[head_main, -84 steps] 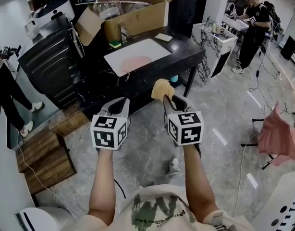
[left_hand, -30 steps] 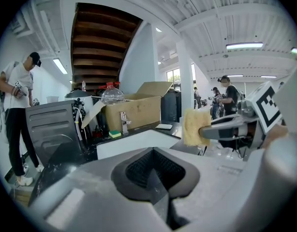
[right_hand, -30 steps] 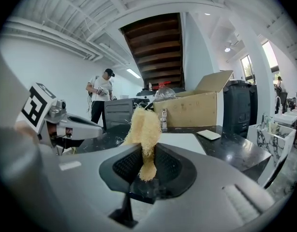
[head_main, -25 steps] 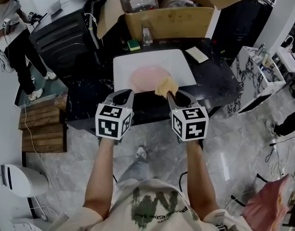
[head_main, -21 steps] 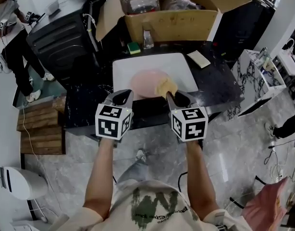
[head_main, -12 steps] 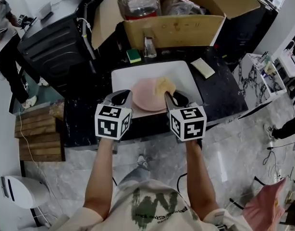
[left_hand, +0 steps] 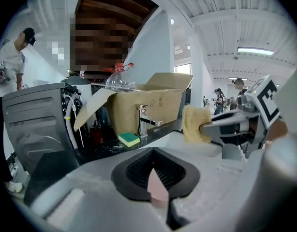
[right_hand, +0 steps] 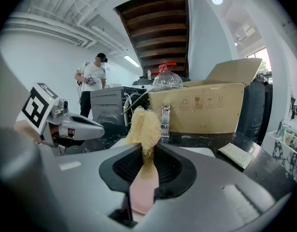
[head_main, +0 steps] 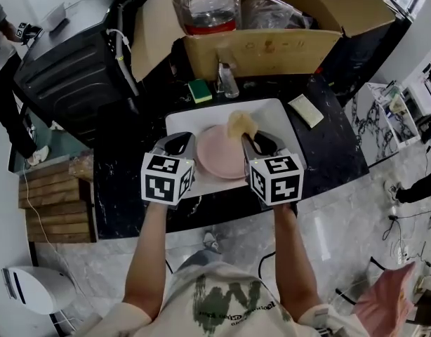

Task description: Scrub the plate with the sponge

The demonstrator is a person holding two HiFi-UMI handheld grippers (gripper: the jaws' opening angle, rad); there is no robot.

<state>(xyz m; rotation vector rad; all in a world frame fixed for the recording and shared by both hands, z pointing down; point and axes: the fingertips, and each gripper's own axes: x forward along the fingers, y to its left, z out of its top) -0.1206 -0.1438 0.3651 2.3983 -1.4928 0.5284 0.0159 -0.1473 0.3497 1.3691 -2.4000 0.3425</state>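
Observation:
A pink plate lies in a white basin set in a black counter. My right gripper hangs over the plate's right edge, shut on a yellow, fibrous sponge that sticks out beyond its tips. In the right gripper view the sponge is pinched upright between the jaws, with the plate below. My left gripper is over the plate's left edge, shut with nothing in it. In the left gripper view the plate shows through the jaws.
Behind the basin stand a faucet, a green sponge and an open cardboard box holding a large plastic bottle. A pale pad lies at the counter's right. A black machine stands to the left.
The counter has come much closer. Both grippers, earlier held over the floor short of it, are now above the plate. The sponge stays held in the right gripper.

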